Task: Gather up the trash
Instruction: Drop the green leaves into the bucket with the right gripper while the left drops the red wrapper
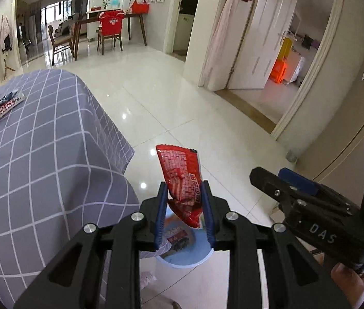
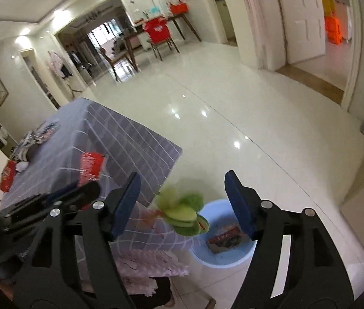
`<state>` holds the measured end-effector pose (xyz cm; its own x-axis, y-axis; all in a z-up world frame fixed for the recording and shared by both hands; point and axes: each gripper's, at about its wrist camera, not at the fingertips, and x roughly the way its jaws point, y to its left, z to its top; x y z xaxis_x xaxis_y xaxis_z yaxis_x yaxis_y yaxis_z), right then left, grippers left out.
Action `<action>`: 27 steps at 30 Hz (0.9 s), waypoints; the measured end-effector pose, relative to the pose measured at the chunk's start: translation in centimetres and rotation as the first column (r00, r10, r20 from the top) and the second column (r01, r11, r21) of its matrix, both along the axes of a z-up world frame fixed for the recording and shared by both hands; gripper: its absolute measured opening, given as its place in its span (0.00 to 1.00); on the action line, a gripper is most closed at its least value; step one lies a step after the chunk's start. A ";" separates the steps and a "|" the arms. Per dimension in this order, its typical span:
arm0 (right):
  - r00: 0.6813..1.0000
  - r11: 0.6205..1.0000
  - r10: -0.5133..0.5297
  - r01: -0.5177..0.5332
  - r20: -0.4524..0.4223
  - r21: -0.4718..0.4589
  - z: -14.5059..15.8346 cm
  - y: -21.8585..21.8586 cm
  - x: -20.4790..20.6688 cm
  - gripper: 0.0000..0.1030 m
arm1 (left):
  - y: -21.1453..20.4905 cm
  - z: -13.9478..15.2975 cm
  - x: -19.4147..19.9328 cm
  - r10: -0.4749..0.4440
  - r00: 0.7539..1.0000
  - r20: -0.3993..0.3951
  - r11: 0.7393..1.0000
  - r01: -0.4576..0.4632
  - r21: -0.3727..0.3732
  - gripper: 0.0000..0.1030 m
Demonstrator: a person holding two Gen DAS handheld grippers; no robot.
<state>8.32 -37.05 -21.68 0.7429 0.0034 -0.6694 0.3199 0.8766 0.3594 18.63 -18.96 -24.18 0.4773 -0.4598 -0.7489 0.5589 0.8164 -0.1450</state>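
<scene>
My left gripper (image 1: pixel 184 188) is shut on a red snack wrapper (image 1: pixel 179 170), which sticks up from the jaws above a light blue bin (image 1: pixel 182 265). In the right wrist view the same wrapper (image 2: pixel 91 166) shows at the left, over the table. My right gripper (image 2: pixel 183 177) stands open, and a blurred green wrapper (image 2: pixel 182 211) hangs in the air below its fingers, touching neither pad, over the near rim of the bin (image 2: pixel 223 264). One printed wrapper (image 2: pixel 224 239) lies inside the bin. The right gripper (image 1: pixel 272 173) also shows at the right of the left wrist view.
A table under a grey checked cloth (image 1: pixel 40 167) stands left of the bin, with several more wrappers (image 1: pixel 4 104) at its far end and a red pack (image 2: pixel 8 175). Glossy white floor tiles (image 1: pixel 182 97) stretch beyond. A person's hand (image 1: pixel 349 278) holds the right gripper.
</scene>
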 end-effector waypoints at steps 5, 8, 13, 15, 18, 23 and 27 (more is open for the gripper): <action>1.000 1.000 -0.011 0.011 0.017 -0.004 0.6 0.2 -0.7 0.66 | -0.6 -0.8 0.2 -0.007 1.000 -0.018 1.000 0.007 0.003 0.25; 1.000 1.000 -0.009 0.009 0.030 -0.016 1.0 0.0 -1.4 0.67 | -1.2 -1.4 0.1 -0.012 1.000 -0.026 1.000 0.013 0.007 0.25; 0.999 0.999 -0.027 0.027 0.046 -0.020 1.6 -0.5 -2.2 0.68 | -2.3 -1.5 -0.3 -0.035 0.999 -0.021 0.999 0.035 0.018 0.25; 0.998 0.999 -0.035 0.036 0.054 -0.022 1.7 -0.7 -2.5 0.68 | -2.3 -1.3 -0.1 -0.038 0.999 -0.021 0.999 0.038 0.015 0.25; 0.996 0.998 -0.051 0.053 0.068 -0.021 2.0 -1.2 -3.2 0.68 | -3.1 -1.0 -0.3 -0.046 0.999 -0.016 0.999 0.046 0.011 0.25; 0.989 0.996 -0.085 0.088 0.119 -0.015 2.9 -1.6 -4.6 0.69 | -3.9 -0.1 -0.7 -0.089 0.996 0.029 0.996 0.089 -0.001 0.46; 0.988 0.995 -0.092 0.095 0.122 -0.014 3.3 -1.9 -4.9 0.69 | -3.5 0.1 -0.8 -0.055 0.997 0.062 0.998 0.055 0.009 0.63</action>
